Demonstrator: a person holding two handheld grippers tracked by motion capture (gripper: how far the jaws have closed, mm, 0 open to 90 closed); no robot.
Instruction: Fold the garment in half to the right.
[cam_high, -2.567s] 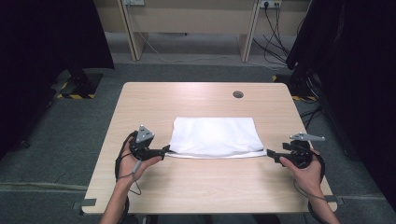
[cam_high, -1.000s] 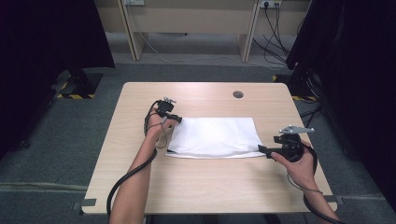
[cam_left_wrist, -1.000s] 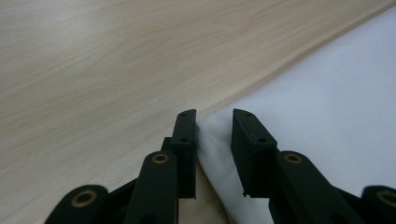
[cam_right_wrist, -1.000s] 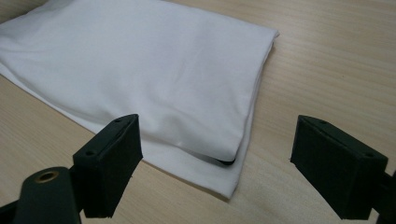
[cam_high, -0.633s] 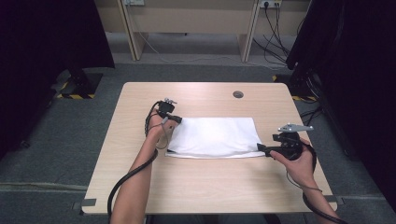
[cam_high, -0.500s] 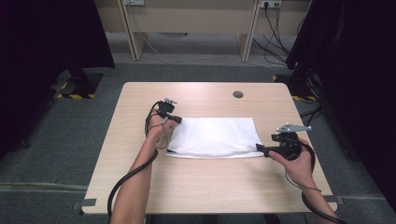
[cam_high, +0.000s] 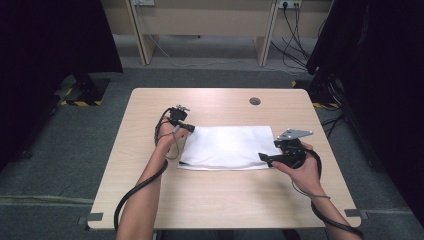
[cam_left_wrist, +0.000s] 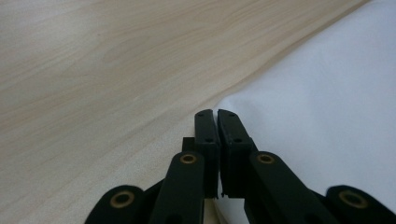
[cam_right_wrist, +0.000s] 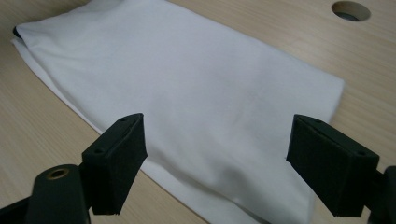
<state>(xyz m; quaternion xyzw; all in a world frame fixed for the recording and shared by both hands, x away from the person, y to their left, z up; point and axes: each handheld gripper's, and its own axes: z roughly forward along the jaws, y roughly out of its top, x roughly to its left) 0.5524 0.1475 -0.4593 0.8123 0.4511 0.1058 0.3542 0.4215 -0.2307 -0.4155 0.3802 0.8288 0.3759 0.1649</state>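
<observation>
A white cloth (cam_high: 227, 145) lies folded flat on the wooden table (cam_high: 225, 200). My left gripper (cam_high: 191, 128) rests at the cloth's far left corner. In the left gripper view its jaws (cam_left_wrist: 215, 114) have just closed together, pinching the corner of the cloth (cam_left_wrist: 327, 93). My right gripper (cam_high: 262, 157) sits over the cloth's near right edge. Its jaws (cam_right_wrist: 222, 140) stand wide apart and have just narrowed slightly. The cloth (cam_right_wrist: 187, 70) spreads below and beyond them, untouched by the pads.
A round cable hole (cam_high: 255, 101) sits in the tabletop beyond the cloth, also seen as the hole (cam_right_wrist: 351, 9) in the right gripper view. Bare wood surrounds the cloth on all sides. Dark cabinets and floor cables stand beyond the table.
The left gripper went from the cloth's near left corner to its far left corner and has stayed there. The right gripper has slid left onto the cloth's near right edge.
</observation>
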